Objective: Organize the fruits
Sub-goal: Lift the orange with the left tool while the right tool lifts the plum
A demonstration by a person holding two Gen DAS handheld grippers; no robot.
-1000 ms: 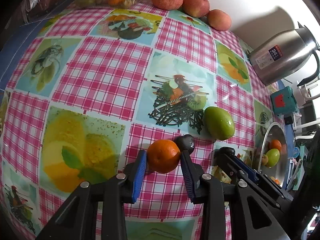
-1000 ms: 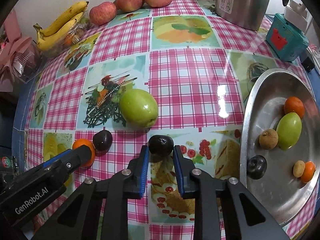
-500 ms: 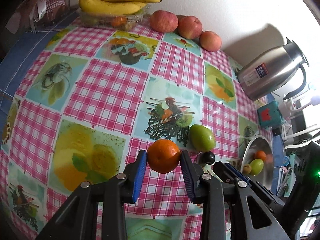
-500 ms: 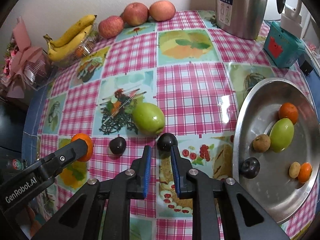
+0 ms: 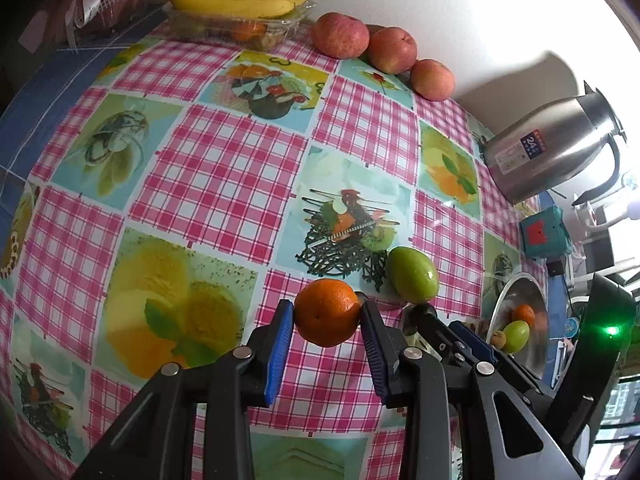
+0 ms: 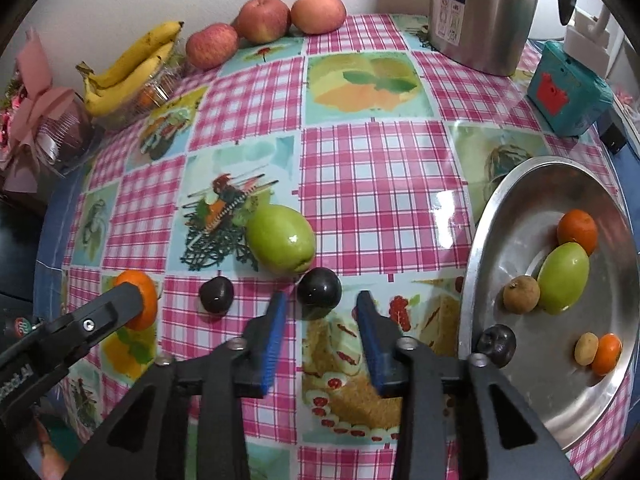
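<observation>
My left gripper [image 5: 326, 312] is shut on an orange mandarin [image 5: 327, 312] and holds it above the checked tablecloth; the mandarin also shows in the right wrist view [image 6: 138, 298]. My right gripper [image 6: 320, 308] is open, its jaws wide apart, with a dark plum [image 6: 319, 290] lying on the cloth just ahead of its tips. A second dark plum [image 6: 216, 295] lies to its left. A green fruit [image 6: 280, 239] sits just beyond them. A steel tray [image 6: 532, 408] at the right holds several small fruits.
Three red apples [image 6: 264, 20] and a bunch of bananas [image 6: 128, 66] on a clear plastic box lie at the far edge by the wall. A steel thermos jug [image 6: 480, 12] and a teal box [image 6: 568, 88] stand at the far right.
My left gripper has lifted the mandarin off the cloth. My right gripper has opened and let go of the dark plum, which now lies on the cloth.
</observation>
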